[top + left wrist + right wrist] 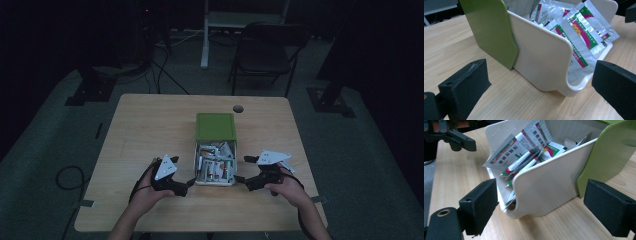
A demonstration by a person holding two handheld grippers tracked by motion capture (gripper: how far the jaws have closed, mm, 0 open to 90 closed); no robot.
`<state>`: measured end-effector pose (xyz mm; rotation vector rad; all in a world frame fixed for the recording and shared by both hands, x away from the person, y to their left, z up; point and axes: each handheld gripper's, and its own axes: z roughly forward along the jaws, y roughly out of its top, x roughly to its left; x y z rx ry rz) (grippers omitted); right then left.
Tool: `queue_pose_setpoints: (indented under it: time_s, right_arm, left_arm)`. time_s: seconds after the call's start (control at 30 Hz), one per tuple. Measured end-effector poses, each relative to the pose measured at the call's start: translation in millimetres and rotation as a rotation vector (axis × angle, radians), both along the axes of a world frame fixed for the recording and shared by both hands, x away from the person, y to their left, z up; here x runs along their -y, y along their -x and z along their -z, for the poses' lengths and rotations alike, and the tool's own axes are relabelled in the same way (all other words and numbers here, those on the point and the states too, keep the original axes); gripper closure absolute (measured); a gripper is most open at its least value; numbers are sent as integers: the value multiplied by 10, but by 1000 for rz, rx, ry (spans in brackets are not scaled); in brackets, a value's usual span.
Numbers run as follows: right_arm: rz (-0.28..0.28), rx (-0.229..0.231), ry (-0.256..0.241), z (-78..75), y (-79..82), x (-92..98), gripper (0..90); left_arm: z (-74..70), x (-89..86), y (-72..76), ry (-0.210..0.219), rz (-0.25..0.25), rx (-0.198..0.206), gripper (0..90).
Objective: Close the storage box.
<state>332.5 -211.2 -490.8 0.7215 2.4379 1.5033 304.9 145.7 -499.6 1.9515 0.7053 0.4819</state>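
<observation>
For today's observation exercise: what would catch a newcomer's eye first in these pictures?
First the cream box at the middle of the wooden table, with its green lid covering the far half and foil sachets crowding the open near half. Next, the two hand-held grippers flanking it: the left gripper and the right gripper, both open and close beside the box's near end.

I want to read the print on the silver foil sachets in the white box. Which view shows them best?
The left gripper view: the silver foil sachets lie close, face-on, with green and magenta print clear. The right gripper view shows them bunched and partly edge-on behind the white plastic box's wall. The high view shows them small and dim.
</observation>
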Motion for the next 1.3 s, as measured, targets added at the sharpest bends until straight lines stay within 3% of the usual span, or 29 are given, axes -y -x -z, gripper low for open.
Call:
queue_pose_setpoints:
  time_s: [0.13, 0.47, 0.73, 0.87, 1.3]
  right_arm:
    - [4, 1, 7, 25, -31, -23, 121]
    - [41, 6, 19, 53, -97, -16, 118]
    - [38, 6, 20, 51, -110, -22, 115]
    - [38, 7, 26, 44, -110, -26, 115]
    - [47, 14, 33, 34, -139, -15, 115]
  left_arm:
    - [13, 29, -33, 7, 20, -5, 13]
    - [5, 45, -151, 11, -6, -1, 13]
    - [0, 34, -241, 13, -22, -10, 13]
    - [16, 40, -266, 20, -19, -25, 12]
    - [-8, 68, -296, 0, -17, -19, 12]
